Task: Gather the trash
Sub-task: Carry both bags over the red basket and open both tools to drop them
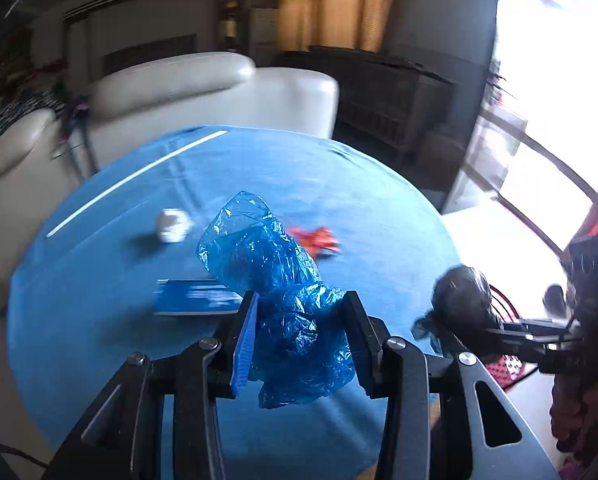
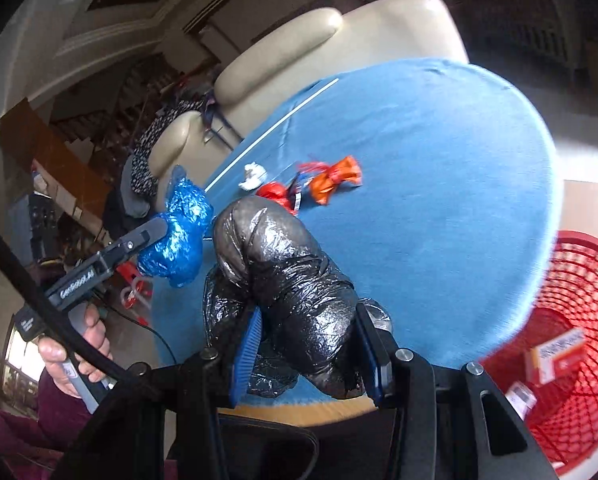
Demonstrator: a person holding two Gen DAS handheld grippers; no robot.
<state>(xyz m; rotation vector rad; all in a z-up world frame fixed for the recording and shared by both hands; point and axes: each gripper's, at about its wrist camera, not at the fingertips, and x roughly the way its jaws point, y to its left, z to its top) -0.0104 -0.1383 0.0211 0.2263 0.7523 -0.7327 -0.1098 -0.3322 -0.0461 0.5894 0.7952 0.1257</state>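
Desk (image 2: 439, 184): we see a round top under blue cloth.
On it: white paper wad (image 2: 253, 176), orange wrapper (image 2: 333, 184), red wrapper (image 2: 274, 193), blue card (image 1: 197, 297).

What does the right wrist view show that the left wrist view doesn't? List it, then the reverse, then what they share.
Only the right wrist view: the red basket holding small boxes, and a red bag on the table.
Only the left wrist view: a blue flat packet and the bright window.
Both: the blue bag in the left gripper, the black bag in the right gripper, white crumpled paper, the orange wrapper, the blue table.

Cream leather sofa (image 1: 219, 88) behind blue-clothed table (image 1: 379, 200), curtained window (image 1: 339, 4) beyond.
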